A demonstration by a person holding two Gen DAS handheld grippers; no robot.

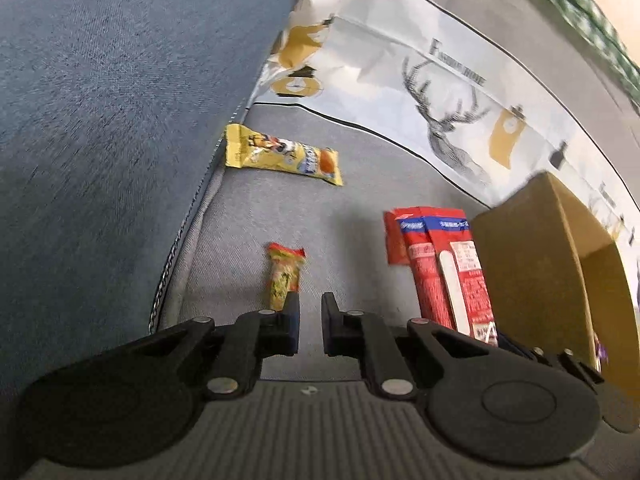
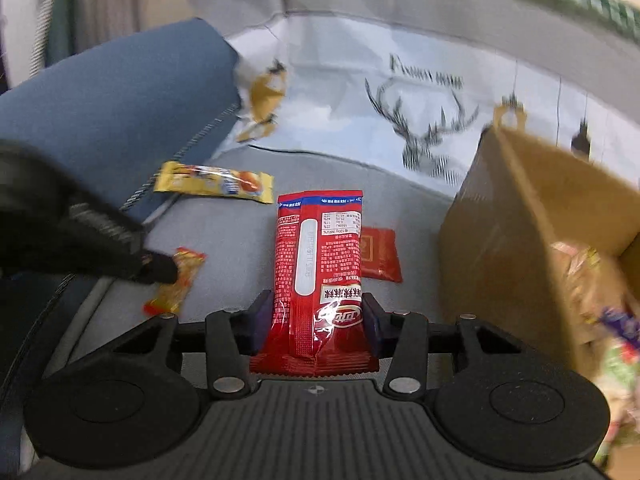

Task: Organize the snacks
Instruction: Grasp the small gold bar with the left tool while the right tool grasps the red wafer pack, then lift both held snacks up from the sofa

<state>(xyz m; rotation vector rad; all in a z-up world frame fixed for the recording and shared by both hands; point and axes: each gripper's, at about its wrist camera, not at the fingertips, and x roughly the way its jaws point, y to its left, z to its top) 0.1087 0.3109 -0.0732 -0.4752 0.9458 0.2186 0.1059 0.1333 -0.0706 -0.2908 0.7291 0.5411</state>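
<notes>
Sofa seat point(image 1: 256, 216) under left gripper point(image 1: 311, 312), jaws parted and empty. Small yellow-green snack point(image 1: 285, 276) lying just beyond the left finger; long yellow bar point(image 1: 282, 156) farther off against the blue cushion point(image 1: 120, 120). Red packet point(image 1: 444, 268) next to cardboard box point(image 1: 532, 264).

Right gripper point(image 2: 316, 312) seen clenched on red packet point(image 2: 318, 264), held above the seat. Flat red sachet point(image 2: 380, 254) behind it; box point(image 2: 500, 240) to the right, holding snacks. Left gripper's tip point(image 2: 160, 268) at small snack point(image 2: 178, 280).

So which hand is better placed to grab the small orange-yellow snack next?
Left. Its gripper is empty with jaws parted right at the small orange-yellow snack; the right gripper is occupied, clamped on the red packet.
</notes>
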